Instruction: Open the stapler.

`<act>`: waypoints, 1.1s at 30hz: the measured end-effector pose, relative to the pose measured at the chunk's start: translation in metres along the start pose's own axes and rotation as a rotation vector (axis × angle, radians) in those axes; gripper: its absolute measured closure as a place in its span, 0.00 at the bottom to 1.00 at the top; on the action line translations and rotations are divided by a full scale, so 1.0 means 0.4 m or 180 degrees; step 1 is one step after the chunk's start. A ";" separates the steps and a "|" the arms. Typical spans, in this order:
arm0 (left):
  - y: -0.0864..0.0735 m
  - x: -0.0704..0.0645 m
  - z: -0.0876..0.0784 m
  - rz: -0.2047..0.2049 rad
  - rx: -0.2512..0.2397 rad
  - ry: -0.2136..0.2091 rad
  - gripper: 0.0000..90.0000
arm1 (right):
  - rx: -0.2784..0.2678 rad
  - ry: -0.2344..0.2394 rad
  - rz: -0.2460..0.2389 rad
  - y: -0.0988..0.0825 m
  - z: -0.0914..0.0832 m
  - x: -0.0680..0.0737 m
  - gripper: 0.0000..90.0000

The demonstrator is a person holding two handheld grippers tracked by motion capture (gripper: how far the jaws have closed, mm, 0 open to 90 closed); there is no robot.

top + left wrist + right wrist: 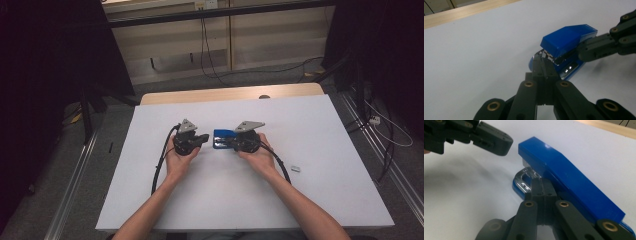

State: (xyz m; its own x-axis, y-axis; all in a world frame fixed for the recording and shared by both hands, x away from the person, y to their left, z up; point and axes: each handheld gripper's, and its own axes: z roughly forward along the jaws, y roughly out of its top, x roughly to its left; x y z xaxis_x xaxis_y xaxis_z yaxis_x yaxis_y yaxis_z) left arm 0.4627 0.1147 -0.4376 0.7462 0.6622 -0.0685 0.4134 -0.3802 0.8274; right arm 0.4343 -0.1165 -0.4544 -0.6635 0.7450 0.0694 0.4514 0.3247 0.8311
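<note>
A blue stapler (pixel 223 139) lies on the white table (pixel 310 200) between my two grippers. My left gripper (pixel 204 138) is shut with nothing between its jaws, and its tips sit just off the stapler's front end (pixel 569 37). In the right gripper view the left gripper (pixel 496 141) hangs a little apart from the stapler (pixel 564 170). My right gripper (pixel 232 144) is shut too. Its closed tips (pixel 541 187) poke at the gap between the stapler's blue top and its base, beside the shiny metal part. The left gripper view shows the right gripper (pixel 586 51) reaching into that gap from the side.
A small grey object (pixel 295 168) lies on the table to the right of my right hand. A wooden strip (pixel 230 94) runs along the table's far edge. A black cable (pixel 159 167) trails from the left gripper toward the near edge.
</note>
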 end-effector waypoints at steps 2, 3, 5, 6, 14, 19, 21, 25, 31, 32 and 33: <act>0.006 0.001 0.007 -0.0003 0.0005 -0.0011 1.00 | 0.0033 0.0007 0.0000 0.002 0.002 0.000 1.00; 0.009 0.003 0.010 0.0025 0.0016 0.0002 1.00 | 0.0048 0.0007 -0.0005 0.004 0.003 0.001 1.00; 0.017 0.008 0.016 0.0015 0.0022 0.0011 1.00 | 0.0118 -0.0022 -0.0056 0.006 0.008 0.005 1.00; 0.017 0.008 0.016 0.0015 0.0022 0.0011 1.00 | 0.0118 -0.0022 -0.0056 0.006 0.008 0.005 1.00; 0.013 0.003 0.036 0.0044 0.0088 -0.0018 1.00 | 0.0203 -0.0049 -0.0052 0.002 0.015 0.000 1.00; 0.008 -0.004 0.048 0.0086 0.0131 0.0017 1.00 | 0.0208 -0.0074 -0.0076 0.001 0.016 0.003 1.00; 0.008 -0.008 0.051 0.0094 0.0147 0.0012 1.00 | 0.0202 -0.0073 -0.0088 0.001 0.016 0.003 1.00; 0.007 -0.011 0.052 0.0141 0.0174 0.0034 1.00 | 0.0204 -0.0076 -0.0088 0.001 0.016 0.003 1.00; 0.010 -0.005 0.047 0.0139 0.0142 -0.0042 1.00 | 0.0189 -0.0072 -0.0061 -0.001 0.016 0.002 1.00; 0.011 -0.007 0.048 0.0171 0.0146 -0.0033 1.00 | 0.0187 -0.0074 -0.0053 -0.001 0.016 0.003 1.00; 0.011 -0.009 0.048 0.0186 0.0147 -0.0014 1.00 | 0.0187 -0.0078 -0.0055 -0.001 0.016 0.003 1.00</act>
State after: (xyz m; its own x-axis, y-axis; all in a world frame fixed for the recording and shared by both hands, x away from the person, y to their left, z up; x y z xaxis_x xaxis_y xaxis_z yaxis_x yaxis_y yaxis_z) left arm 0.4721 0.0982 -0.4444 0.7719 0.6353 -0.0235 0.3928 -0.4475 0.8034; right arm 0.4370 -0.1121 -0.4582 -0.6569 0.7528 0.0413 0.4748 0.3706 0.7982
